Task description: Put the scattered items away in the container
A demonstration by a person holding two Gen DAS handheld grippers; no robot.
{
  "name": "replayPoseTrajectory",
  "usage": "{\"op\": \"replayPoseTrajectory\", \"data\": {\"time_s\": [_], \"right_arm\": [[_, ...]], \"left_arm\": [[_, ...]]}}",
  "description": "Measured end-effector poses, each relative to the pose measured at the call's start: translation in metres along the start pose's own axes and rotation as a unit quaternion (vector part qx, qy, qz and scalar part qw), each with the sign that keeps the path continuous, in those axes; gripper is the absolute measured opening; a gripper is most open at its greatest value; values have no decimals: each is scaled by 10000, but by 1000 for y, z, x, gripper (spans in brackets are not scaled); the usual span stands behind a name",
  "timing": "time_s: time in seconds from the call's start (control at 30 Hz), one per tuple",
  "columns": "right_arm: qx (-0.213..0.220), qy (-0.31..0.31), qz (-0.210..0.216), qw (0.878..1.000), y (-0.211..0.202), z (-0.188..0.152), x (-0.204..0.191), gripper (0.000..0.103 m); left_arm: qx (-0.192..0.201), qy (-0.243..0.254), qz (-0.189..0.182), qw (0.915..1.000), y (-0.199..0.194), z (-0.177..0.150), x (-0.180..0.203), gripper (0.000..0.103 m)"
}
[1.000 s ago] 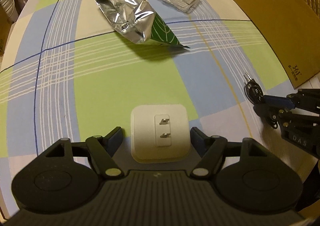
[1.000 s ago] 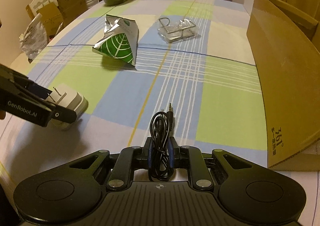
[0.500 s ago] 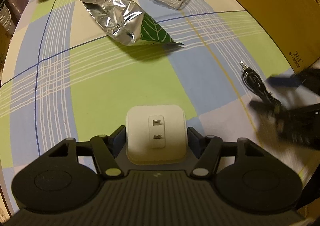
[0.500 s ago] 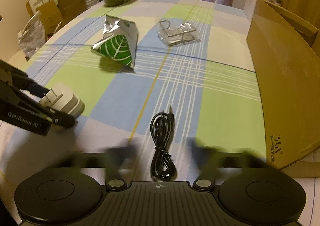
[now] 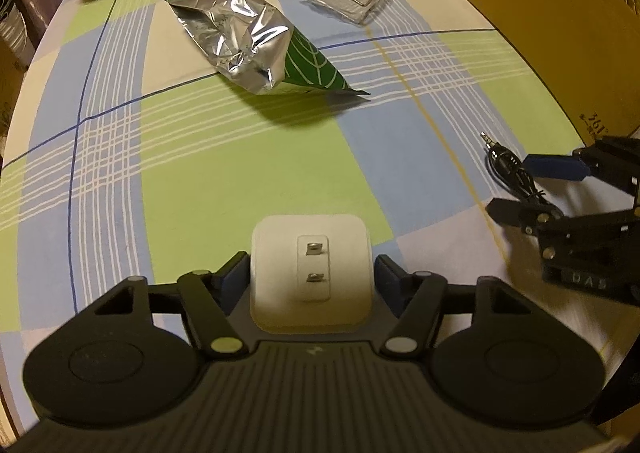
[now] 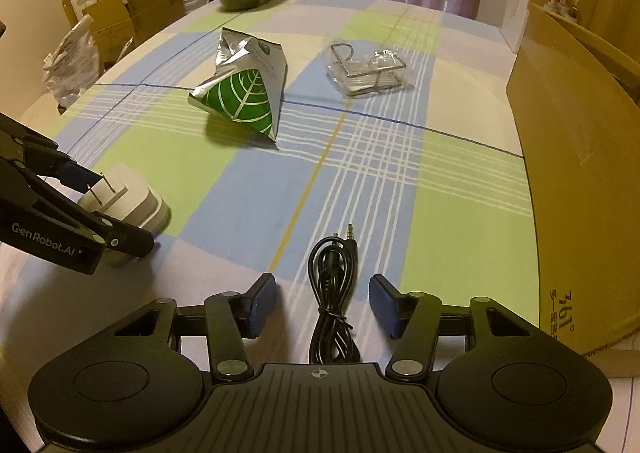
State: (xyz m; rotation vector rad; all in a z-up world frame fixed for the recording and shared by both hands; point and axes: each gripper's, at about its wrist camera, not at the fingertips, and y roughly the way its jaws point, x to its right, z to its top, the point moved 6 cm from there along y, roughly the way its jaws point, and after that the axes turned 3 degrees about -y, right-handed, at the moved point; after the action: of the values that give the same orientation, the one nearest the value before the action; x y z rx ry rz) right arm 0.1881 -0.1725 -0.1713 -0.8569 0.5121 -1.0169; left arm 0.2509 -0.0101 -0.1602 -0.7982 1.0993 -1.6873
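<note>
The white charger (image 5: 310, 273) is clamped in the left tongs (image 5: 310, 277). The right tongs (image 6: 322, 303) are held apart astride the cable (image 6: 332, 293), flat on the surface (image 6: 240, 193); loops may be missed or snagged.

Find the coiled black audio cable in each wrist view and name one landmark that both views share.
Left wrist view: the coiled black audio cable lies at the right edge, between the fingers of the right hand-held gripper.
Right wrist view: it lies at bottom centre, between the open blue pads.
Shared landmark: the silver foil bag with a green leaf print, mid-table in both.
</note>
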Motion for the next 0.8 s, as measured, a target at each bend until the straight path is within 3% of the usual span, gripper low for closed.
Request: {"op": "replayPoseTrajectory", "data": {"time_s": [0.47,0.53,0.6,0.8], "right_arm": [[-29,-89,-19,10000,-6,-7,-3,58],[-19,-95,-4,10000,-6,-7,-3,47],[11,-188,16,9998,-7,-6,-5,17],[40,-116,-52,9999,-14,-9,-4,17]], "left_arm": [[-62,-23,-35,10000,-4,-5,2,60],[-60,-31,-45,10000,-5,-6,3,60],[-67,-53,-65,9999,-6,-7,5,60],[-78,-139,-106,9998,-10,-11,7,60]]}}
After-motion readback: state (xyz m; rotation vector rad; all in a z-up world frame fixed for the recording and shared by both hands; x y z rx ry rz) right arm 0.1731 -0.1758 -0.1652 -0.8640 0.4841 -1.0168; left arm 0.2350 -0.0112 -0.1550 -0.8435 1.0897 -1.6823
